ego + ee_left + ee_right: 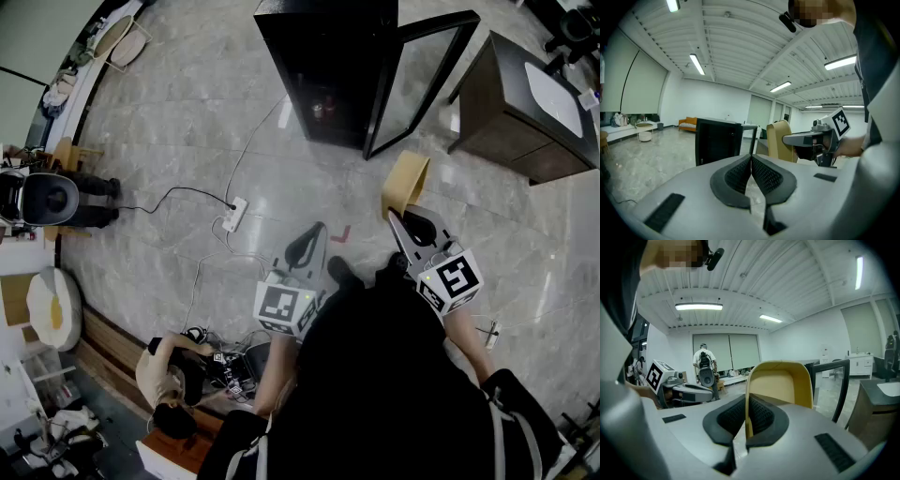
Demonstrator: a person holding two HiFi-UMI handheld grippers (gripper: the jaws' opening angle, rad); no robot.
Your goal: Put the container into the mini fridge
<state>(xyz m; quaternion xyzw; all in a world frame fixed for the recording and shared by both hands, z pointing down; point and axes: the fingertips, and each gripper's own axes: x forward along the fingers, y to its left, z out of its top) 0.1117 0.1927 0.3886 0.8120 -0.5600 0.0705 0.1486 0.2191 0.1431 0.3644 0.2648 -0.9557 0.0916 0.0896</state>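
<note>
The black mini fridge [323,70] stands on the floor ahead with its glass door [422,80] swung open to the right. My right gripper [396,218] is shut on one wall of a tan open container [405,184], held in the air short of the door. In the right gripper view the container [780,383] rises upright from the pinched jaws [746,416], with the fridge door [836,385] behind it. My left gripper [317,234] hangs shut and empty to the left. Its own view shows the closed gripper [751,164], the fridge [717,140] and the container [780,139].
A dark cabinet with a white sink top [525,103] stands right of the fridge. A white power strip [233,214] and its cables lie on the marble floor at left. A person [173,375] sits low at the bottom left; another person [704,364] stands far back.
</note>
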